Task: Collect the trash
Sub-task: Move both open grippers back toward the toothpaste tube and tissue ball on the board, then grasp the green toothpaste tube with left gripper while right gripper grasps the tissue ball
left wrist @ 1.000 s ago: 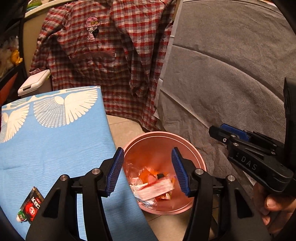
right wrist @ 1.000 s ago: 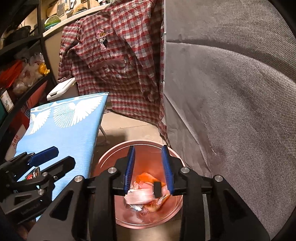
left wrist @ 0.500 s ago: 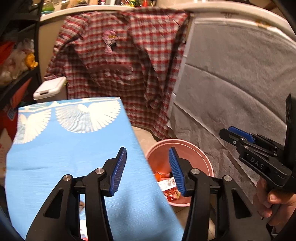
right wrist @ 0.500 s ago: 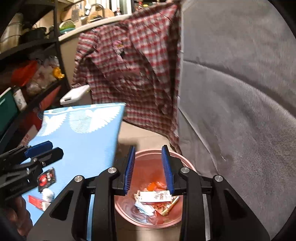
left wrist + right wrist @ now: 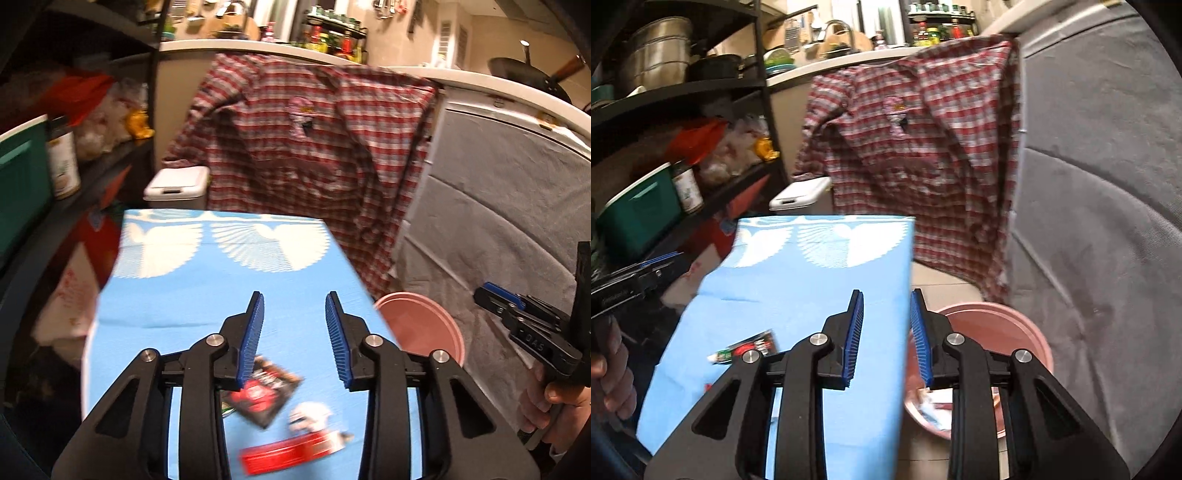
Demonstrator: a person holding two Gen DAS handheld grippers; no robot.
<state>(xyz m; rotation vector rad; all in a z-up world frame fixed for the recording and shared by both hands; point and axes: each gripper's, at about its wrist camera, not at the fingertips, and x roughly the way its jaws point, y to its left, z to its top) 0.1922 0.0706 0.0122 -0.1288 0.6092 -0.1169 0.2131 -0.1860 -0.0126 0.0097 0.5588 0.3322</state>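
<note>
My left gripper fingers are closing on nothing, narrow above the black-red wrapper; too narrow and I'll shove it off the worktop.

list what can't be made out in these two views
- Print on the black-red packet: left wrist view, motion blur, partly behind a gripper finger.
- Red wrapper: left wrist view, blurred text.
- Pink bin contents: right wrist view, mostly behind the right hand-held gripper; left wrist view, cloth-covered table hides them.
</note>
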